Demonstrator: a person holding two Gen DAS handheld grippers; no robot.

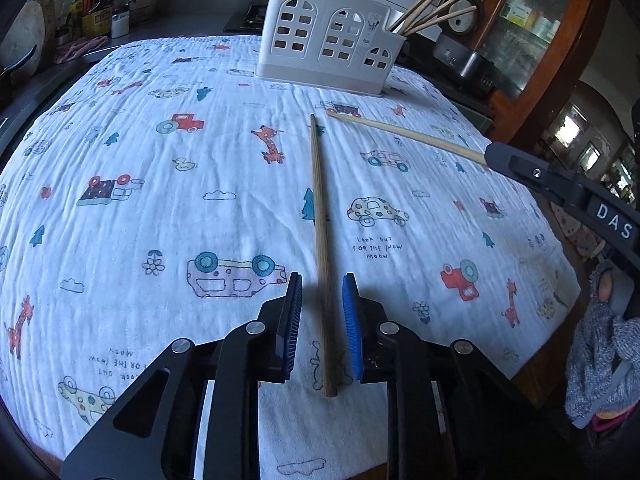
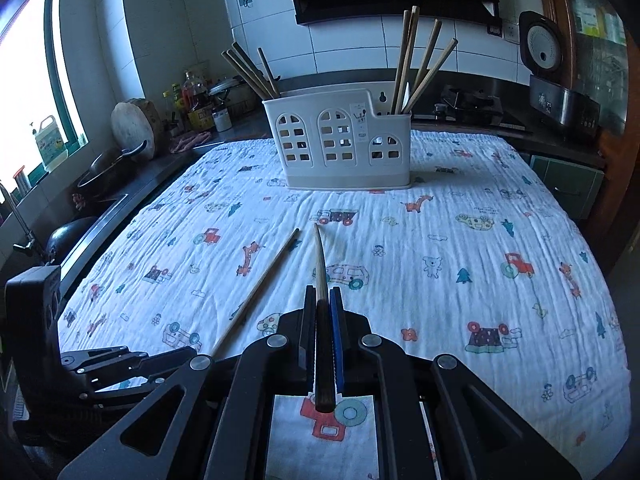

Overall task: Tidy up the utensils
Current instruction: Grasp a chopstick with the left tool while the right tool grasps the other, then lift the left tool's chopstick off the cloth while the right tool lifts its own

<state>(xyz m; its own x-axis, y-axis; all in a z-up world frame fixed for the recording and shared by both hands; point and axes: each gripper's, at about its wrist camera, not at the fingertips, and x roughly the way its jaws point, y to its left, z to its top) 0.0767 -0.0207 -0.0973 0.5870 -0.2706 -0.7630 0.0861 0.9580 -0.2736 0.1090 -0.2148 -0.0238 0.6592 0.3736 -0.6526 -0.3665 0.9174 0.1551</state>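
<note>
A brown chopstick lies on the printed cloth, pointing toward the white utensil holder. My left gripper straddles its near end, open, with a thin gap on each side of the stick. At the right edge my right gripper is shut on a paler chopstick lifted off the cloth. The right wrist view shows that chopstick clamped in my right gripper, aimed at the holder. The lying chopstick and the left gripper are at lower left.
Several chopsticks stand in the holder's left and right compartments. A dark counter with bottles, a wok and a round board runs along the left. A rice cooker stands at the back right. The table edge drops off on the right.
</note>
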